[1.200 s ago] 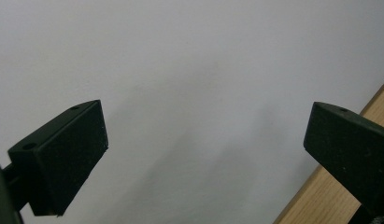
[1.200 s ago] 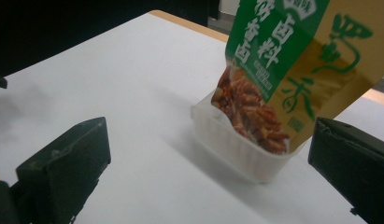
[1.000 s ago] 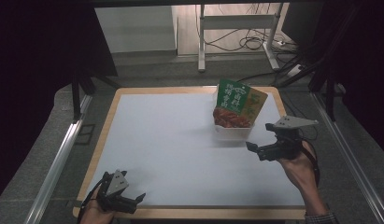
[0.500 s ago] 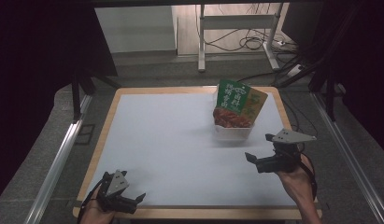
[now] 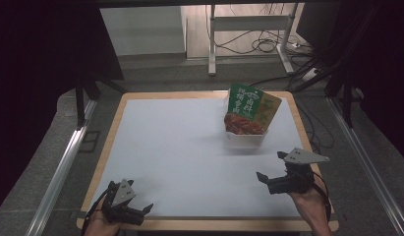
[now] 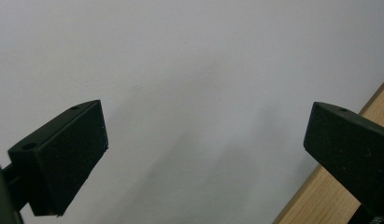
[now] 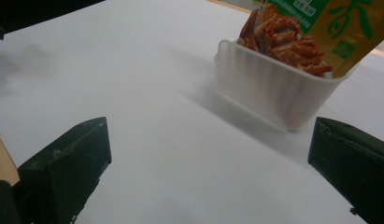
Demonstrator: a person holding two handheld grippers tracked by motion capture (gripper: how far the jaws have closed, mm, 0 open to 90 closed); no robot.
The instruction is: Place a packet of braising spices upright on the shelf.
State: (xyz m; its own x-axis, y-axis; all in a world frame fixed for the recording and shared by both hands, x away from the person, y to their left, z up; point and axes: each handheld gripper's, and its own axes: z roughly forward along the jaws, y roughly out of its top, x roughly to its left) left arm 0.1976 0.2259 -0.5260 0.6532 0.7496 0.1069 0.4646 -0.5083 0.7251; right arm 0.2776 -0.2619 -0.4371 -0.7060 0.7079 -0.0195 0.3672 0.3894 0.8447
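Black jaws of the right gripper (image 5: 272, 170) stand wide apart with nothing between them, held low over the white table surface (image 5: 180, 147) near its front right corner. Just ahead of this gripper and a little to its own right sits a translucent plastic tub (image 7: 273, 88), its near wall cloudy so the contents behind it cannot be made out. Standing in the tub, a green and yellow snack packet (image 5: 251, 110) leans back; in the right gripper view its top is cut off by the frame, and its print is too small to read from above. Well apart at the front left corner, the left gripper (image 5: 143, 204) is also spread open and empty, its tips over bare white surface, with the wooden table edge (image 6: 330, 196) just beside its right jaw.
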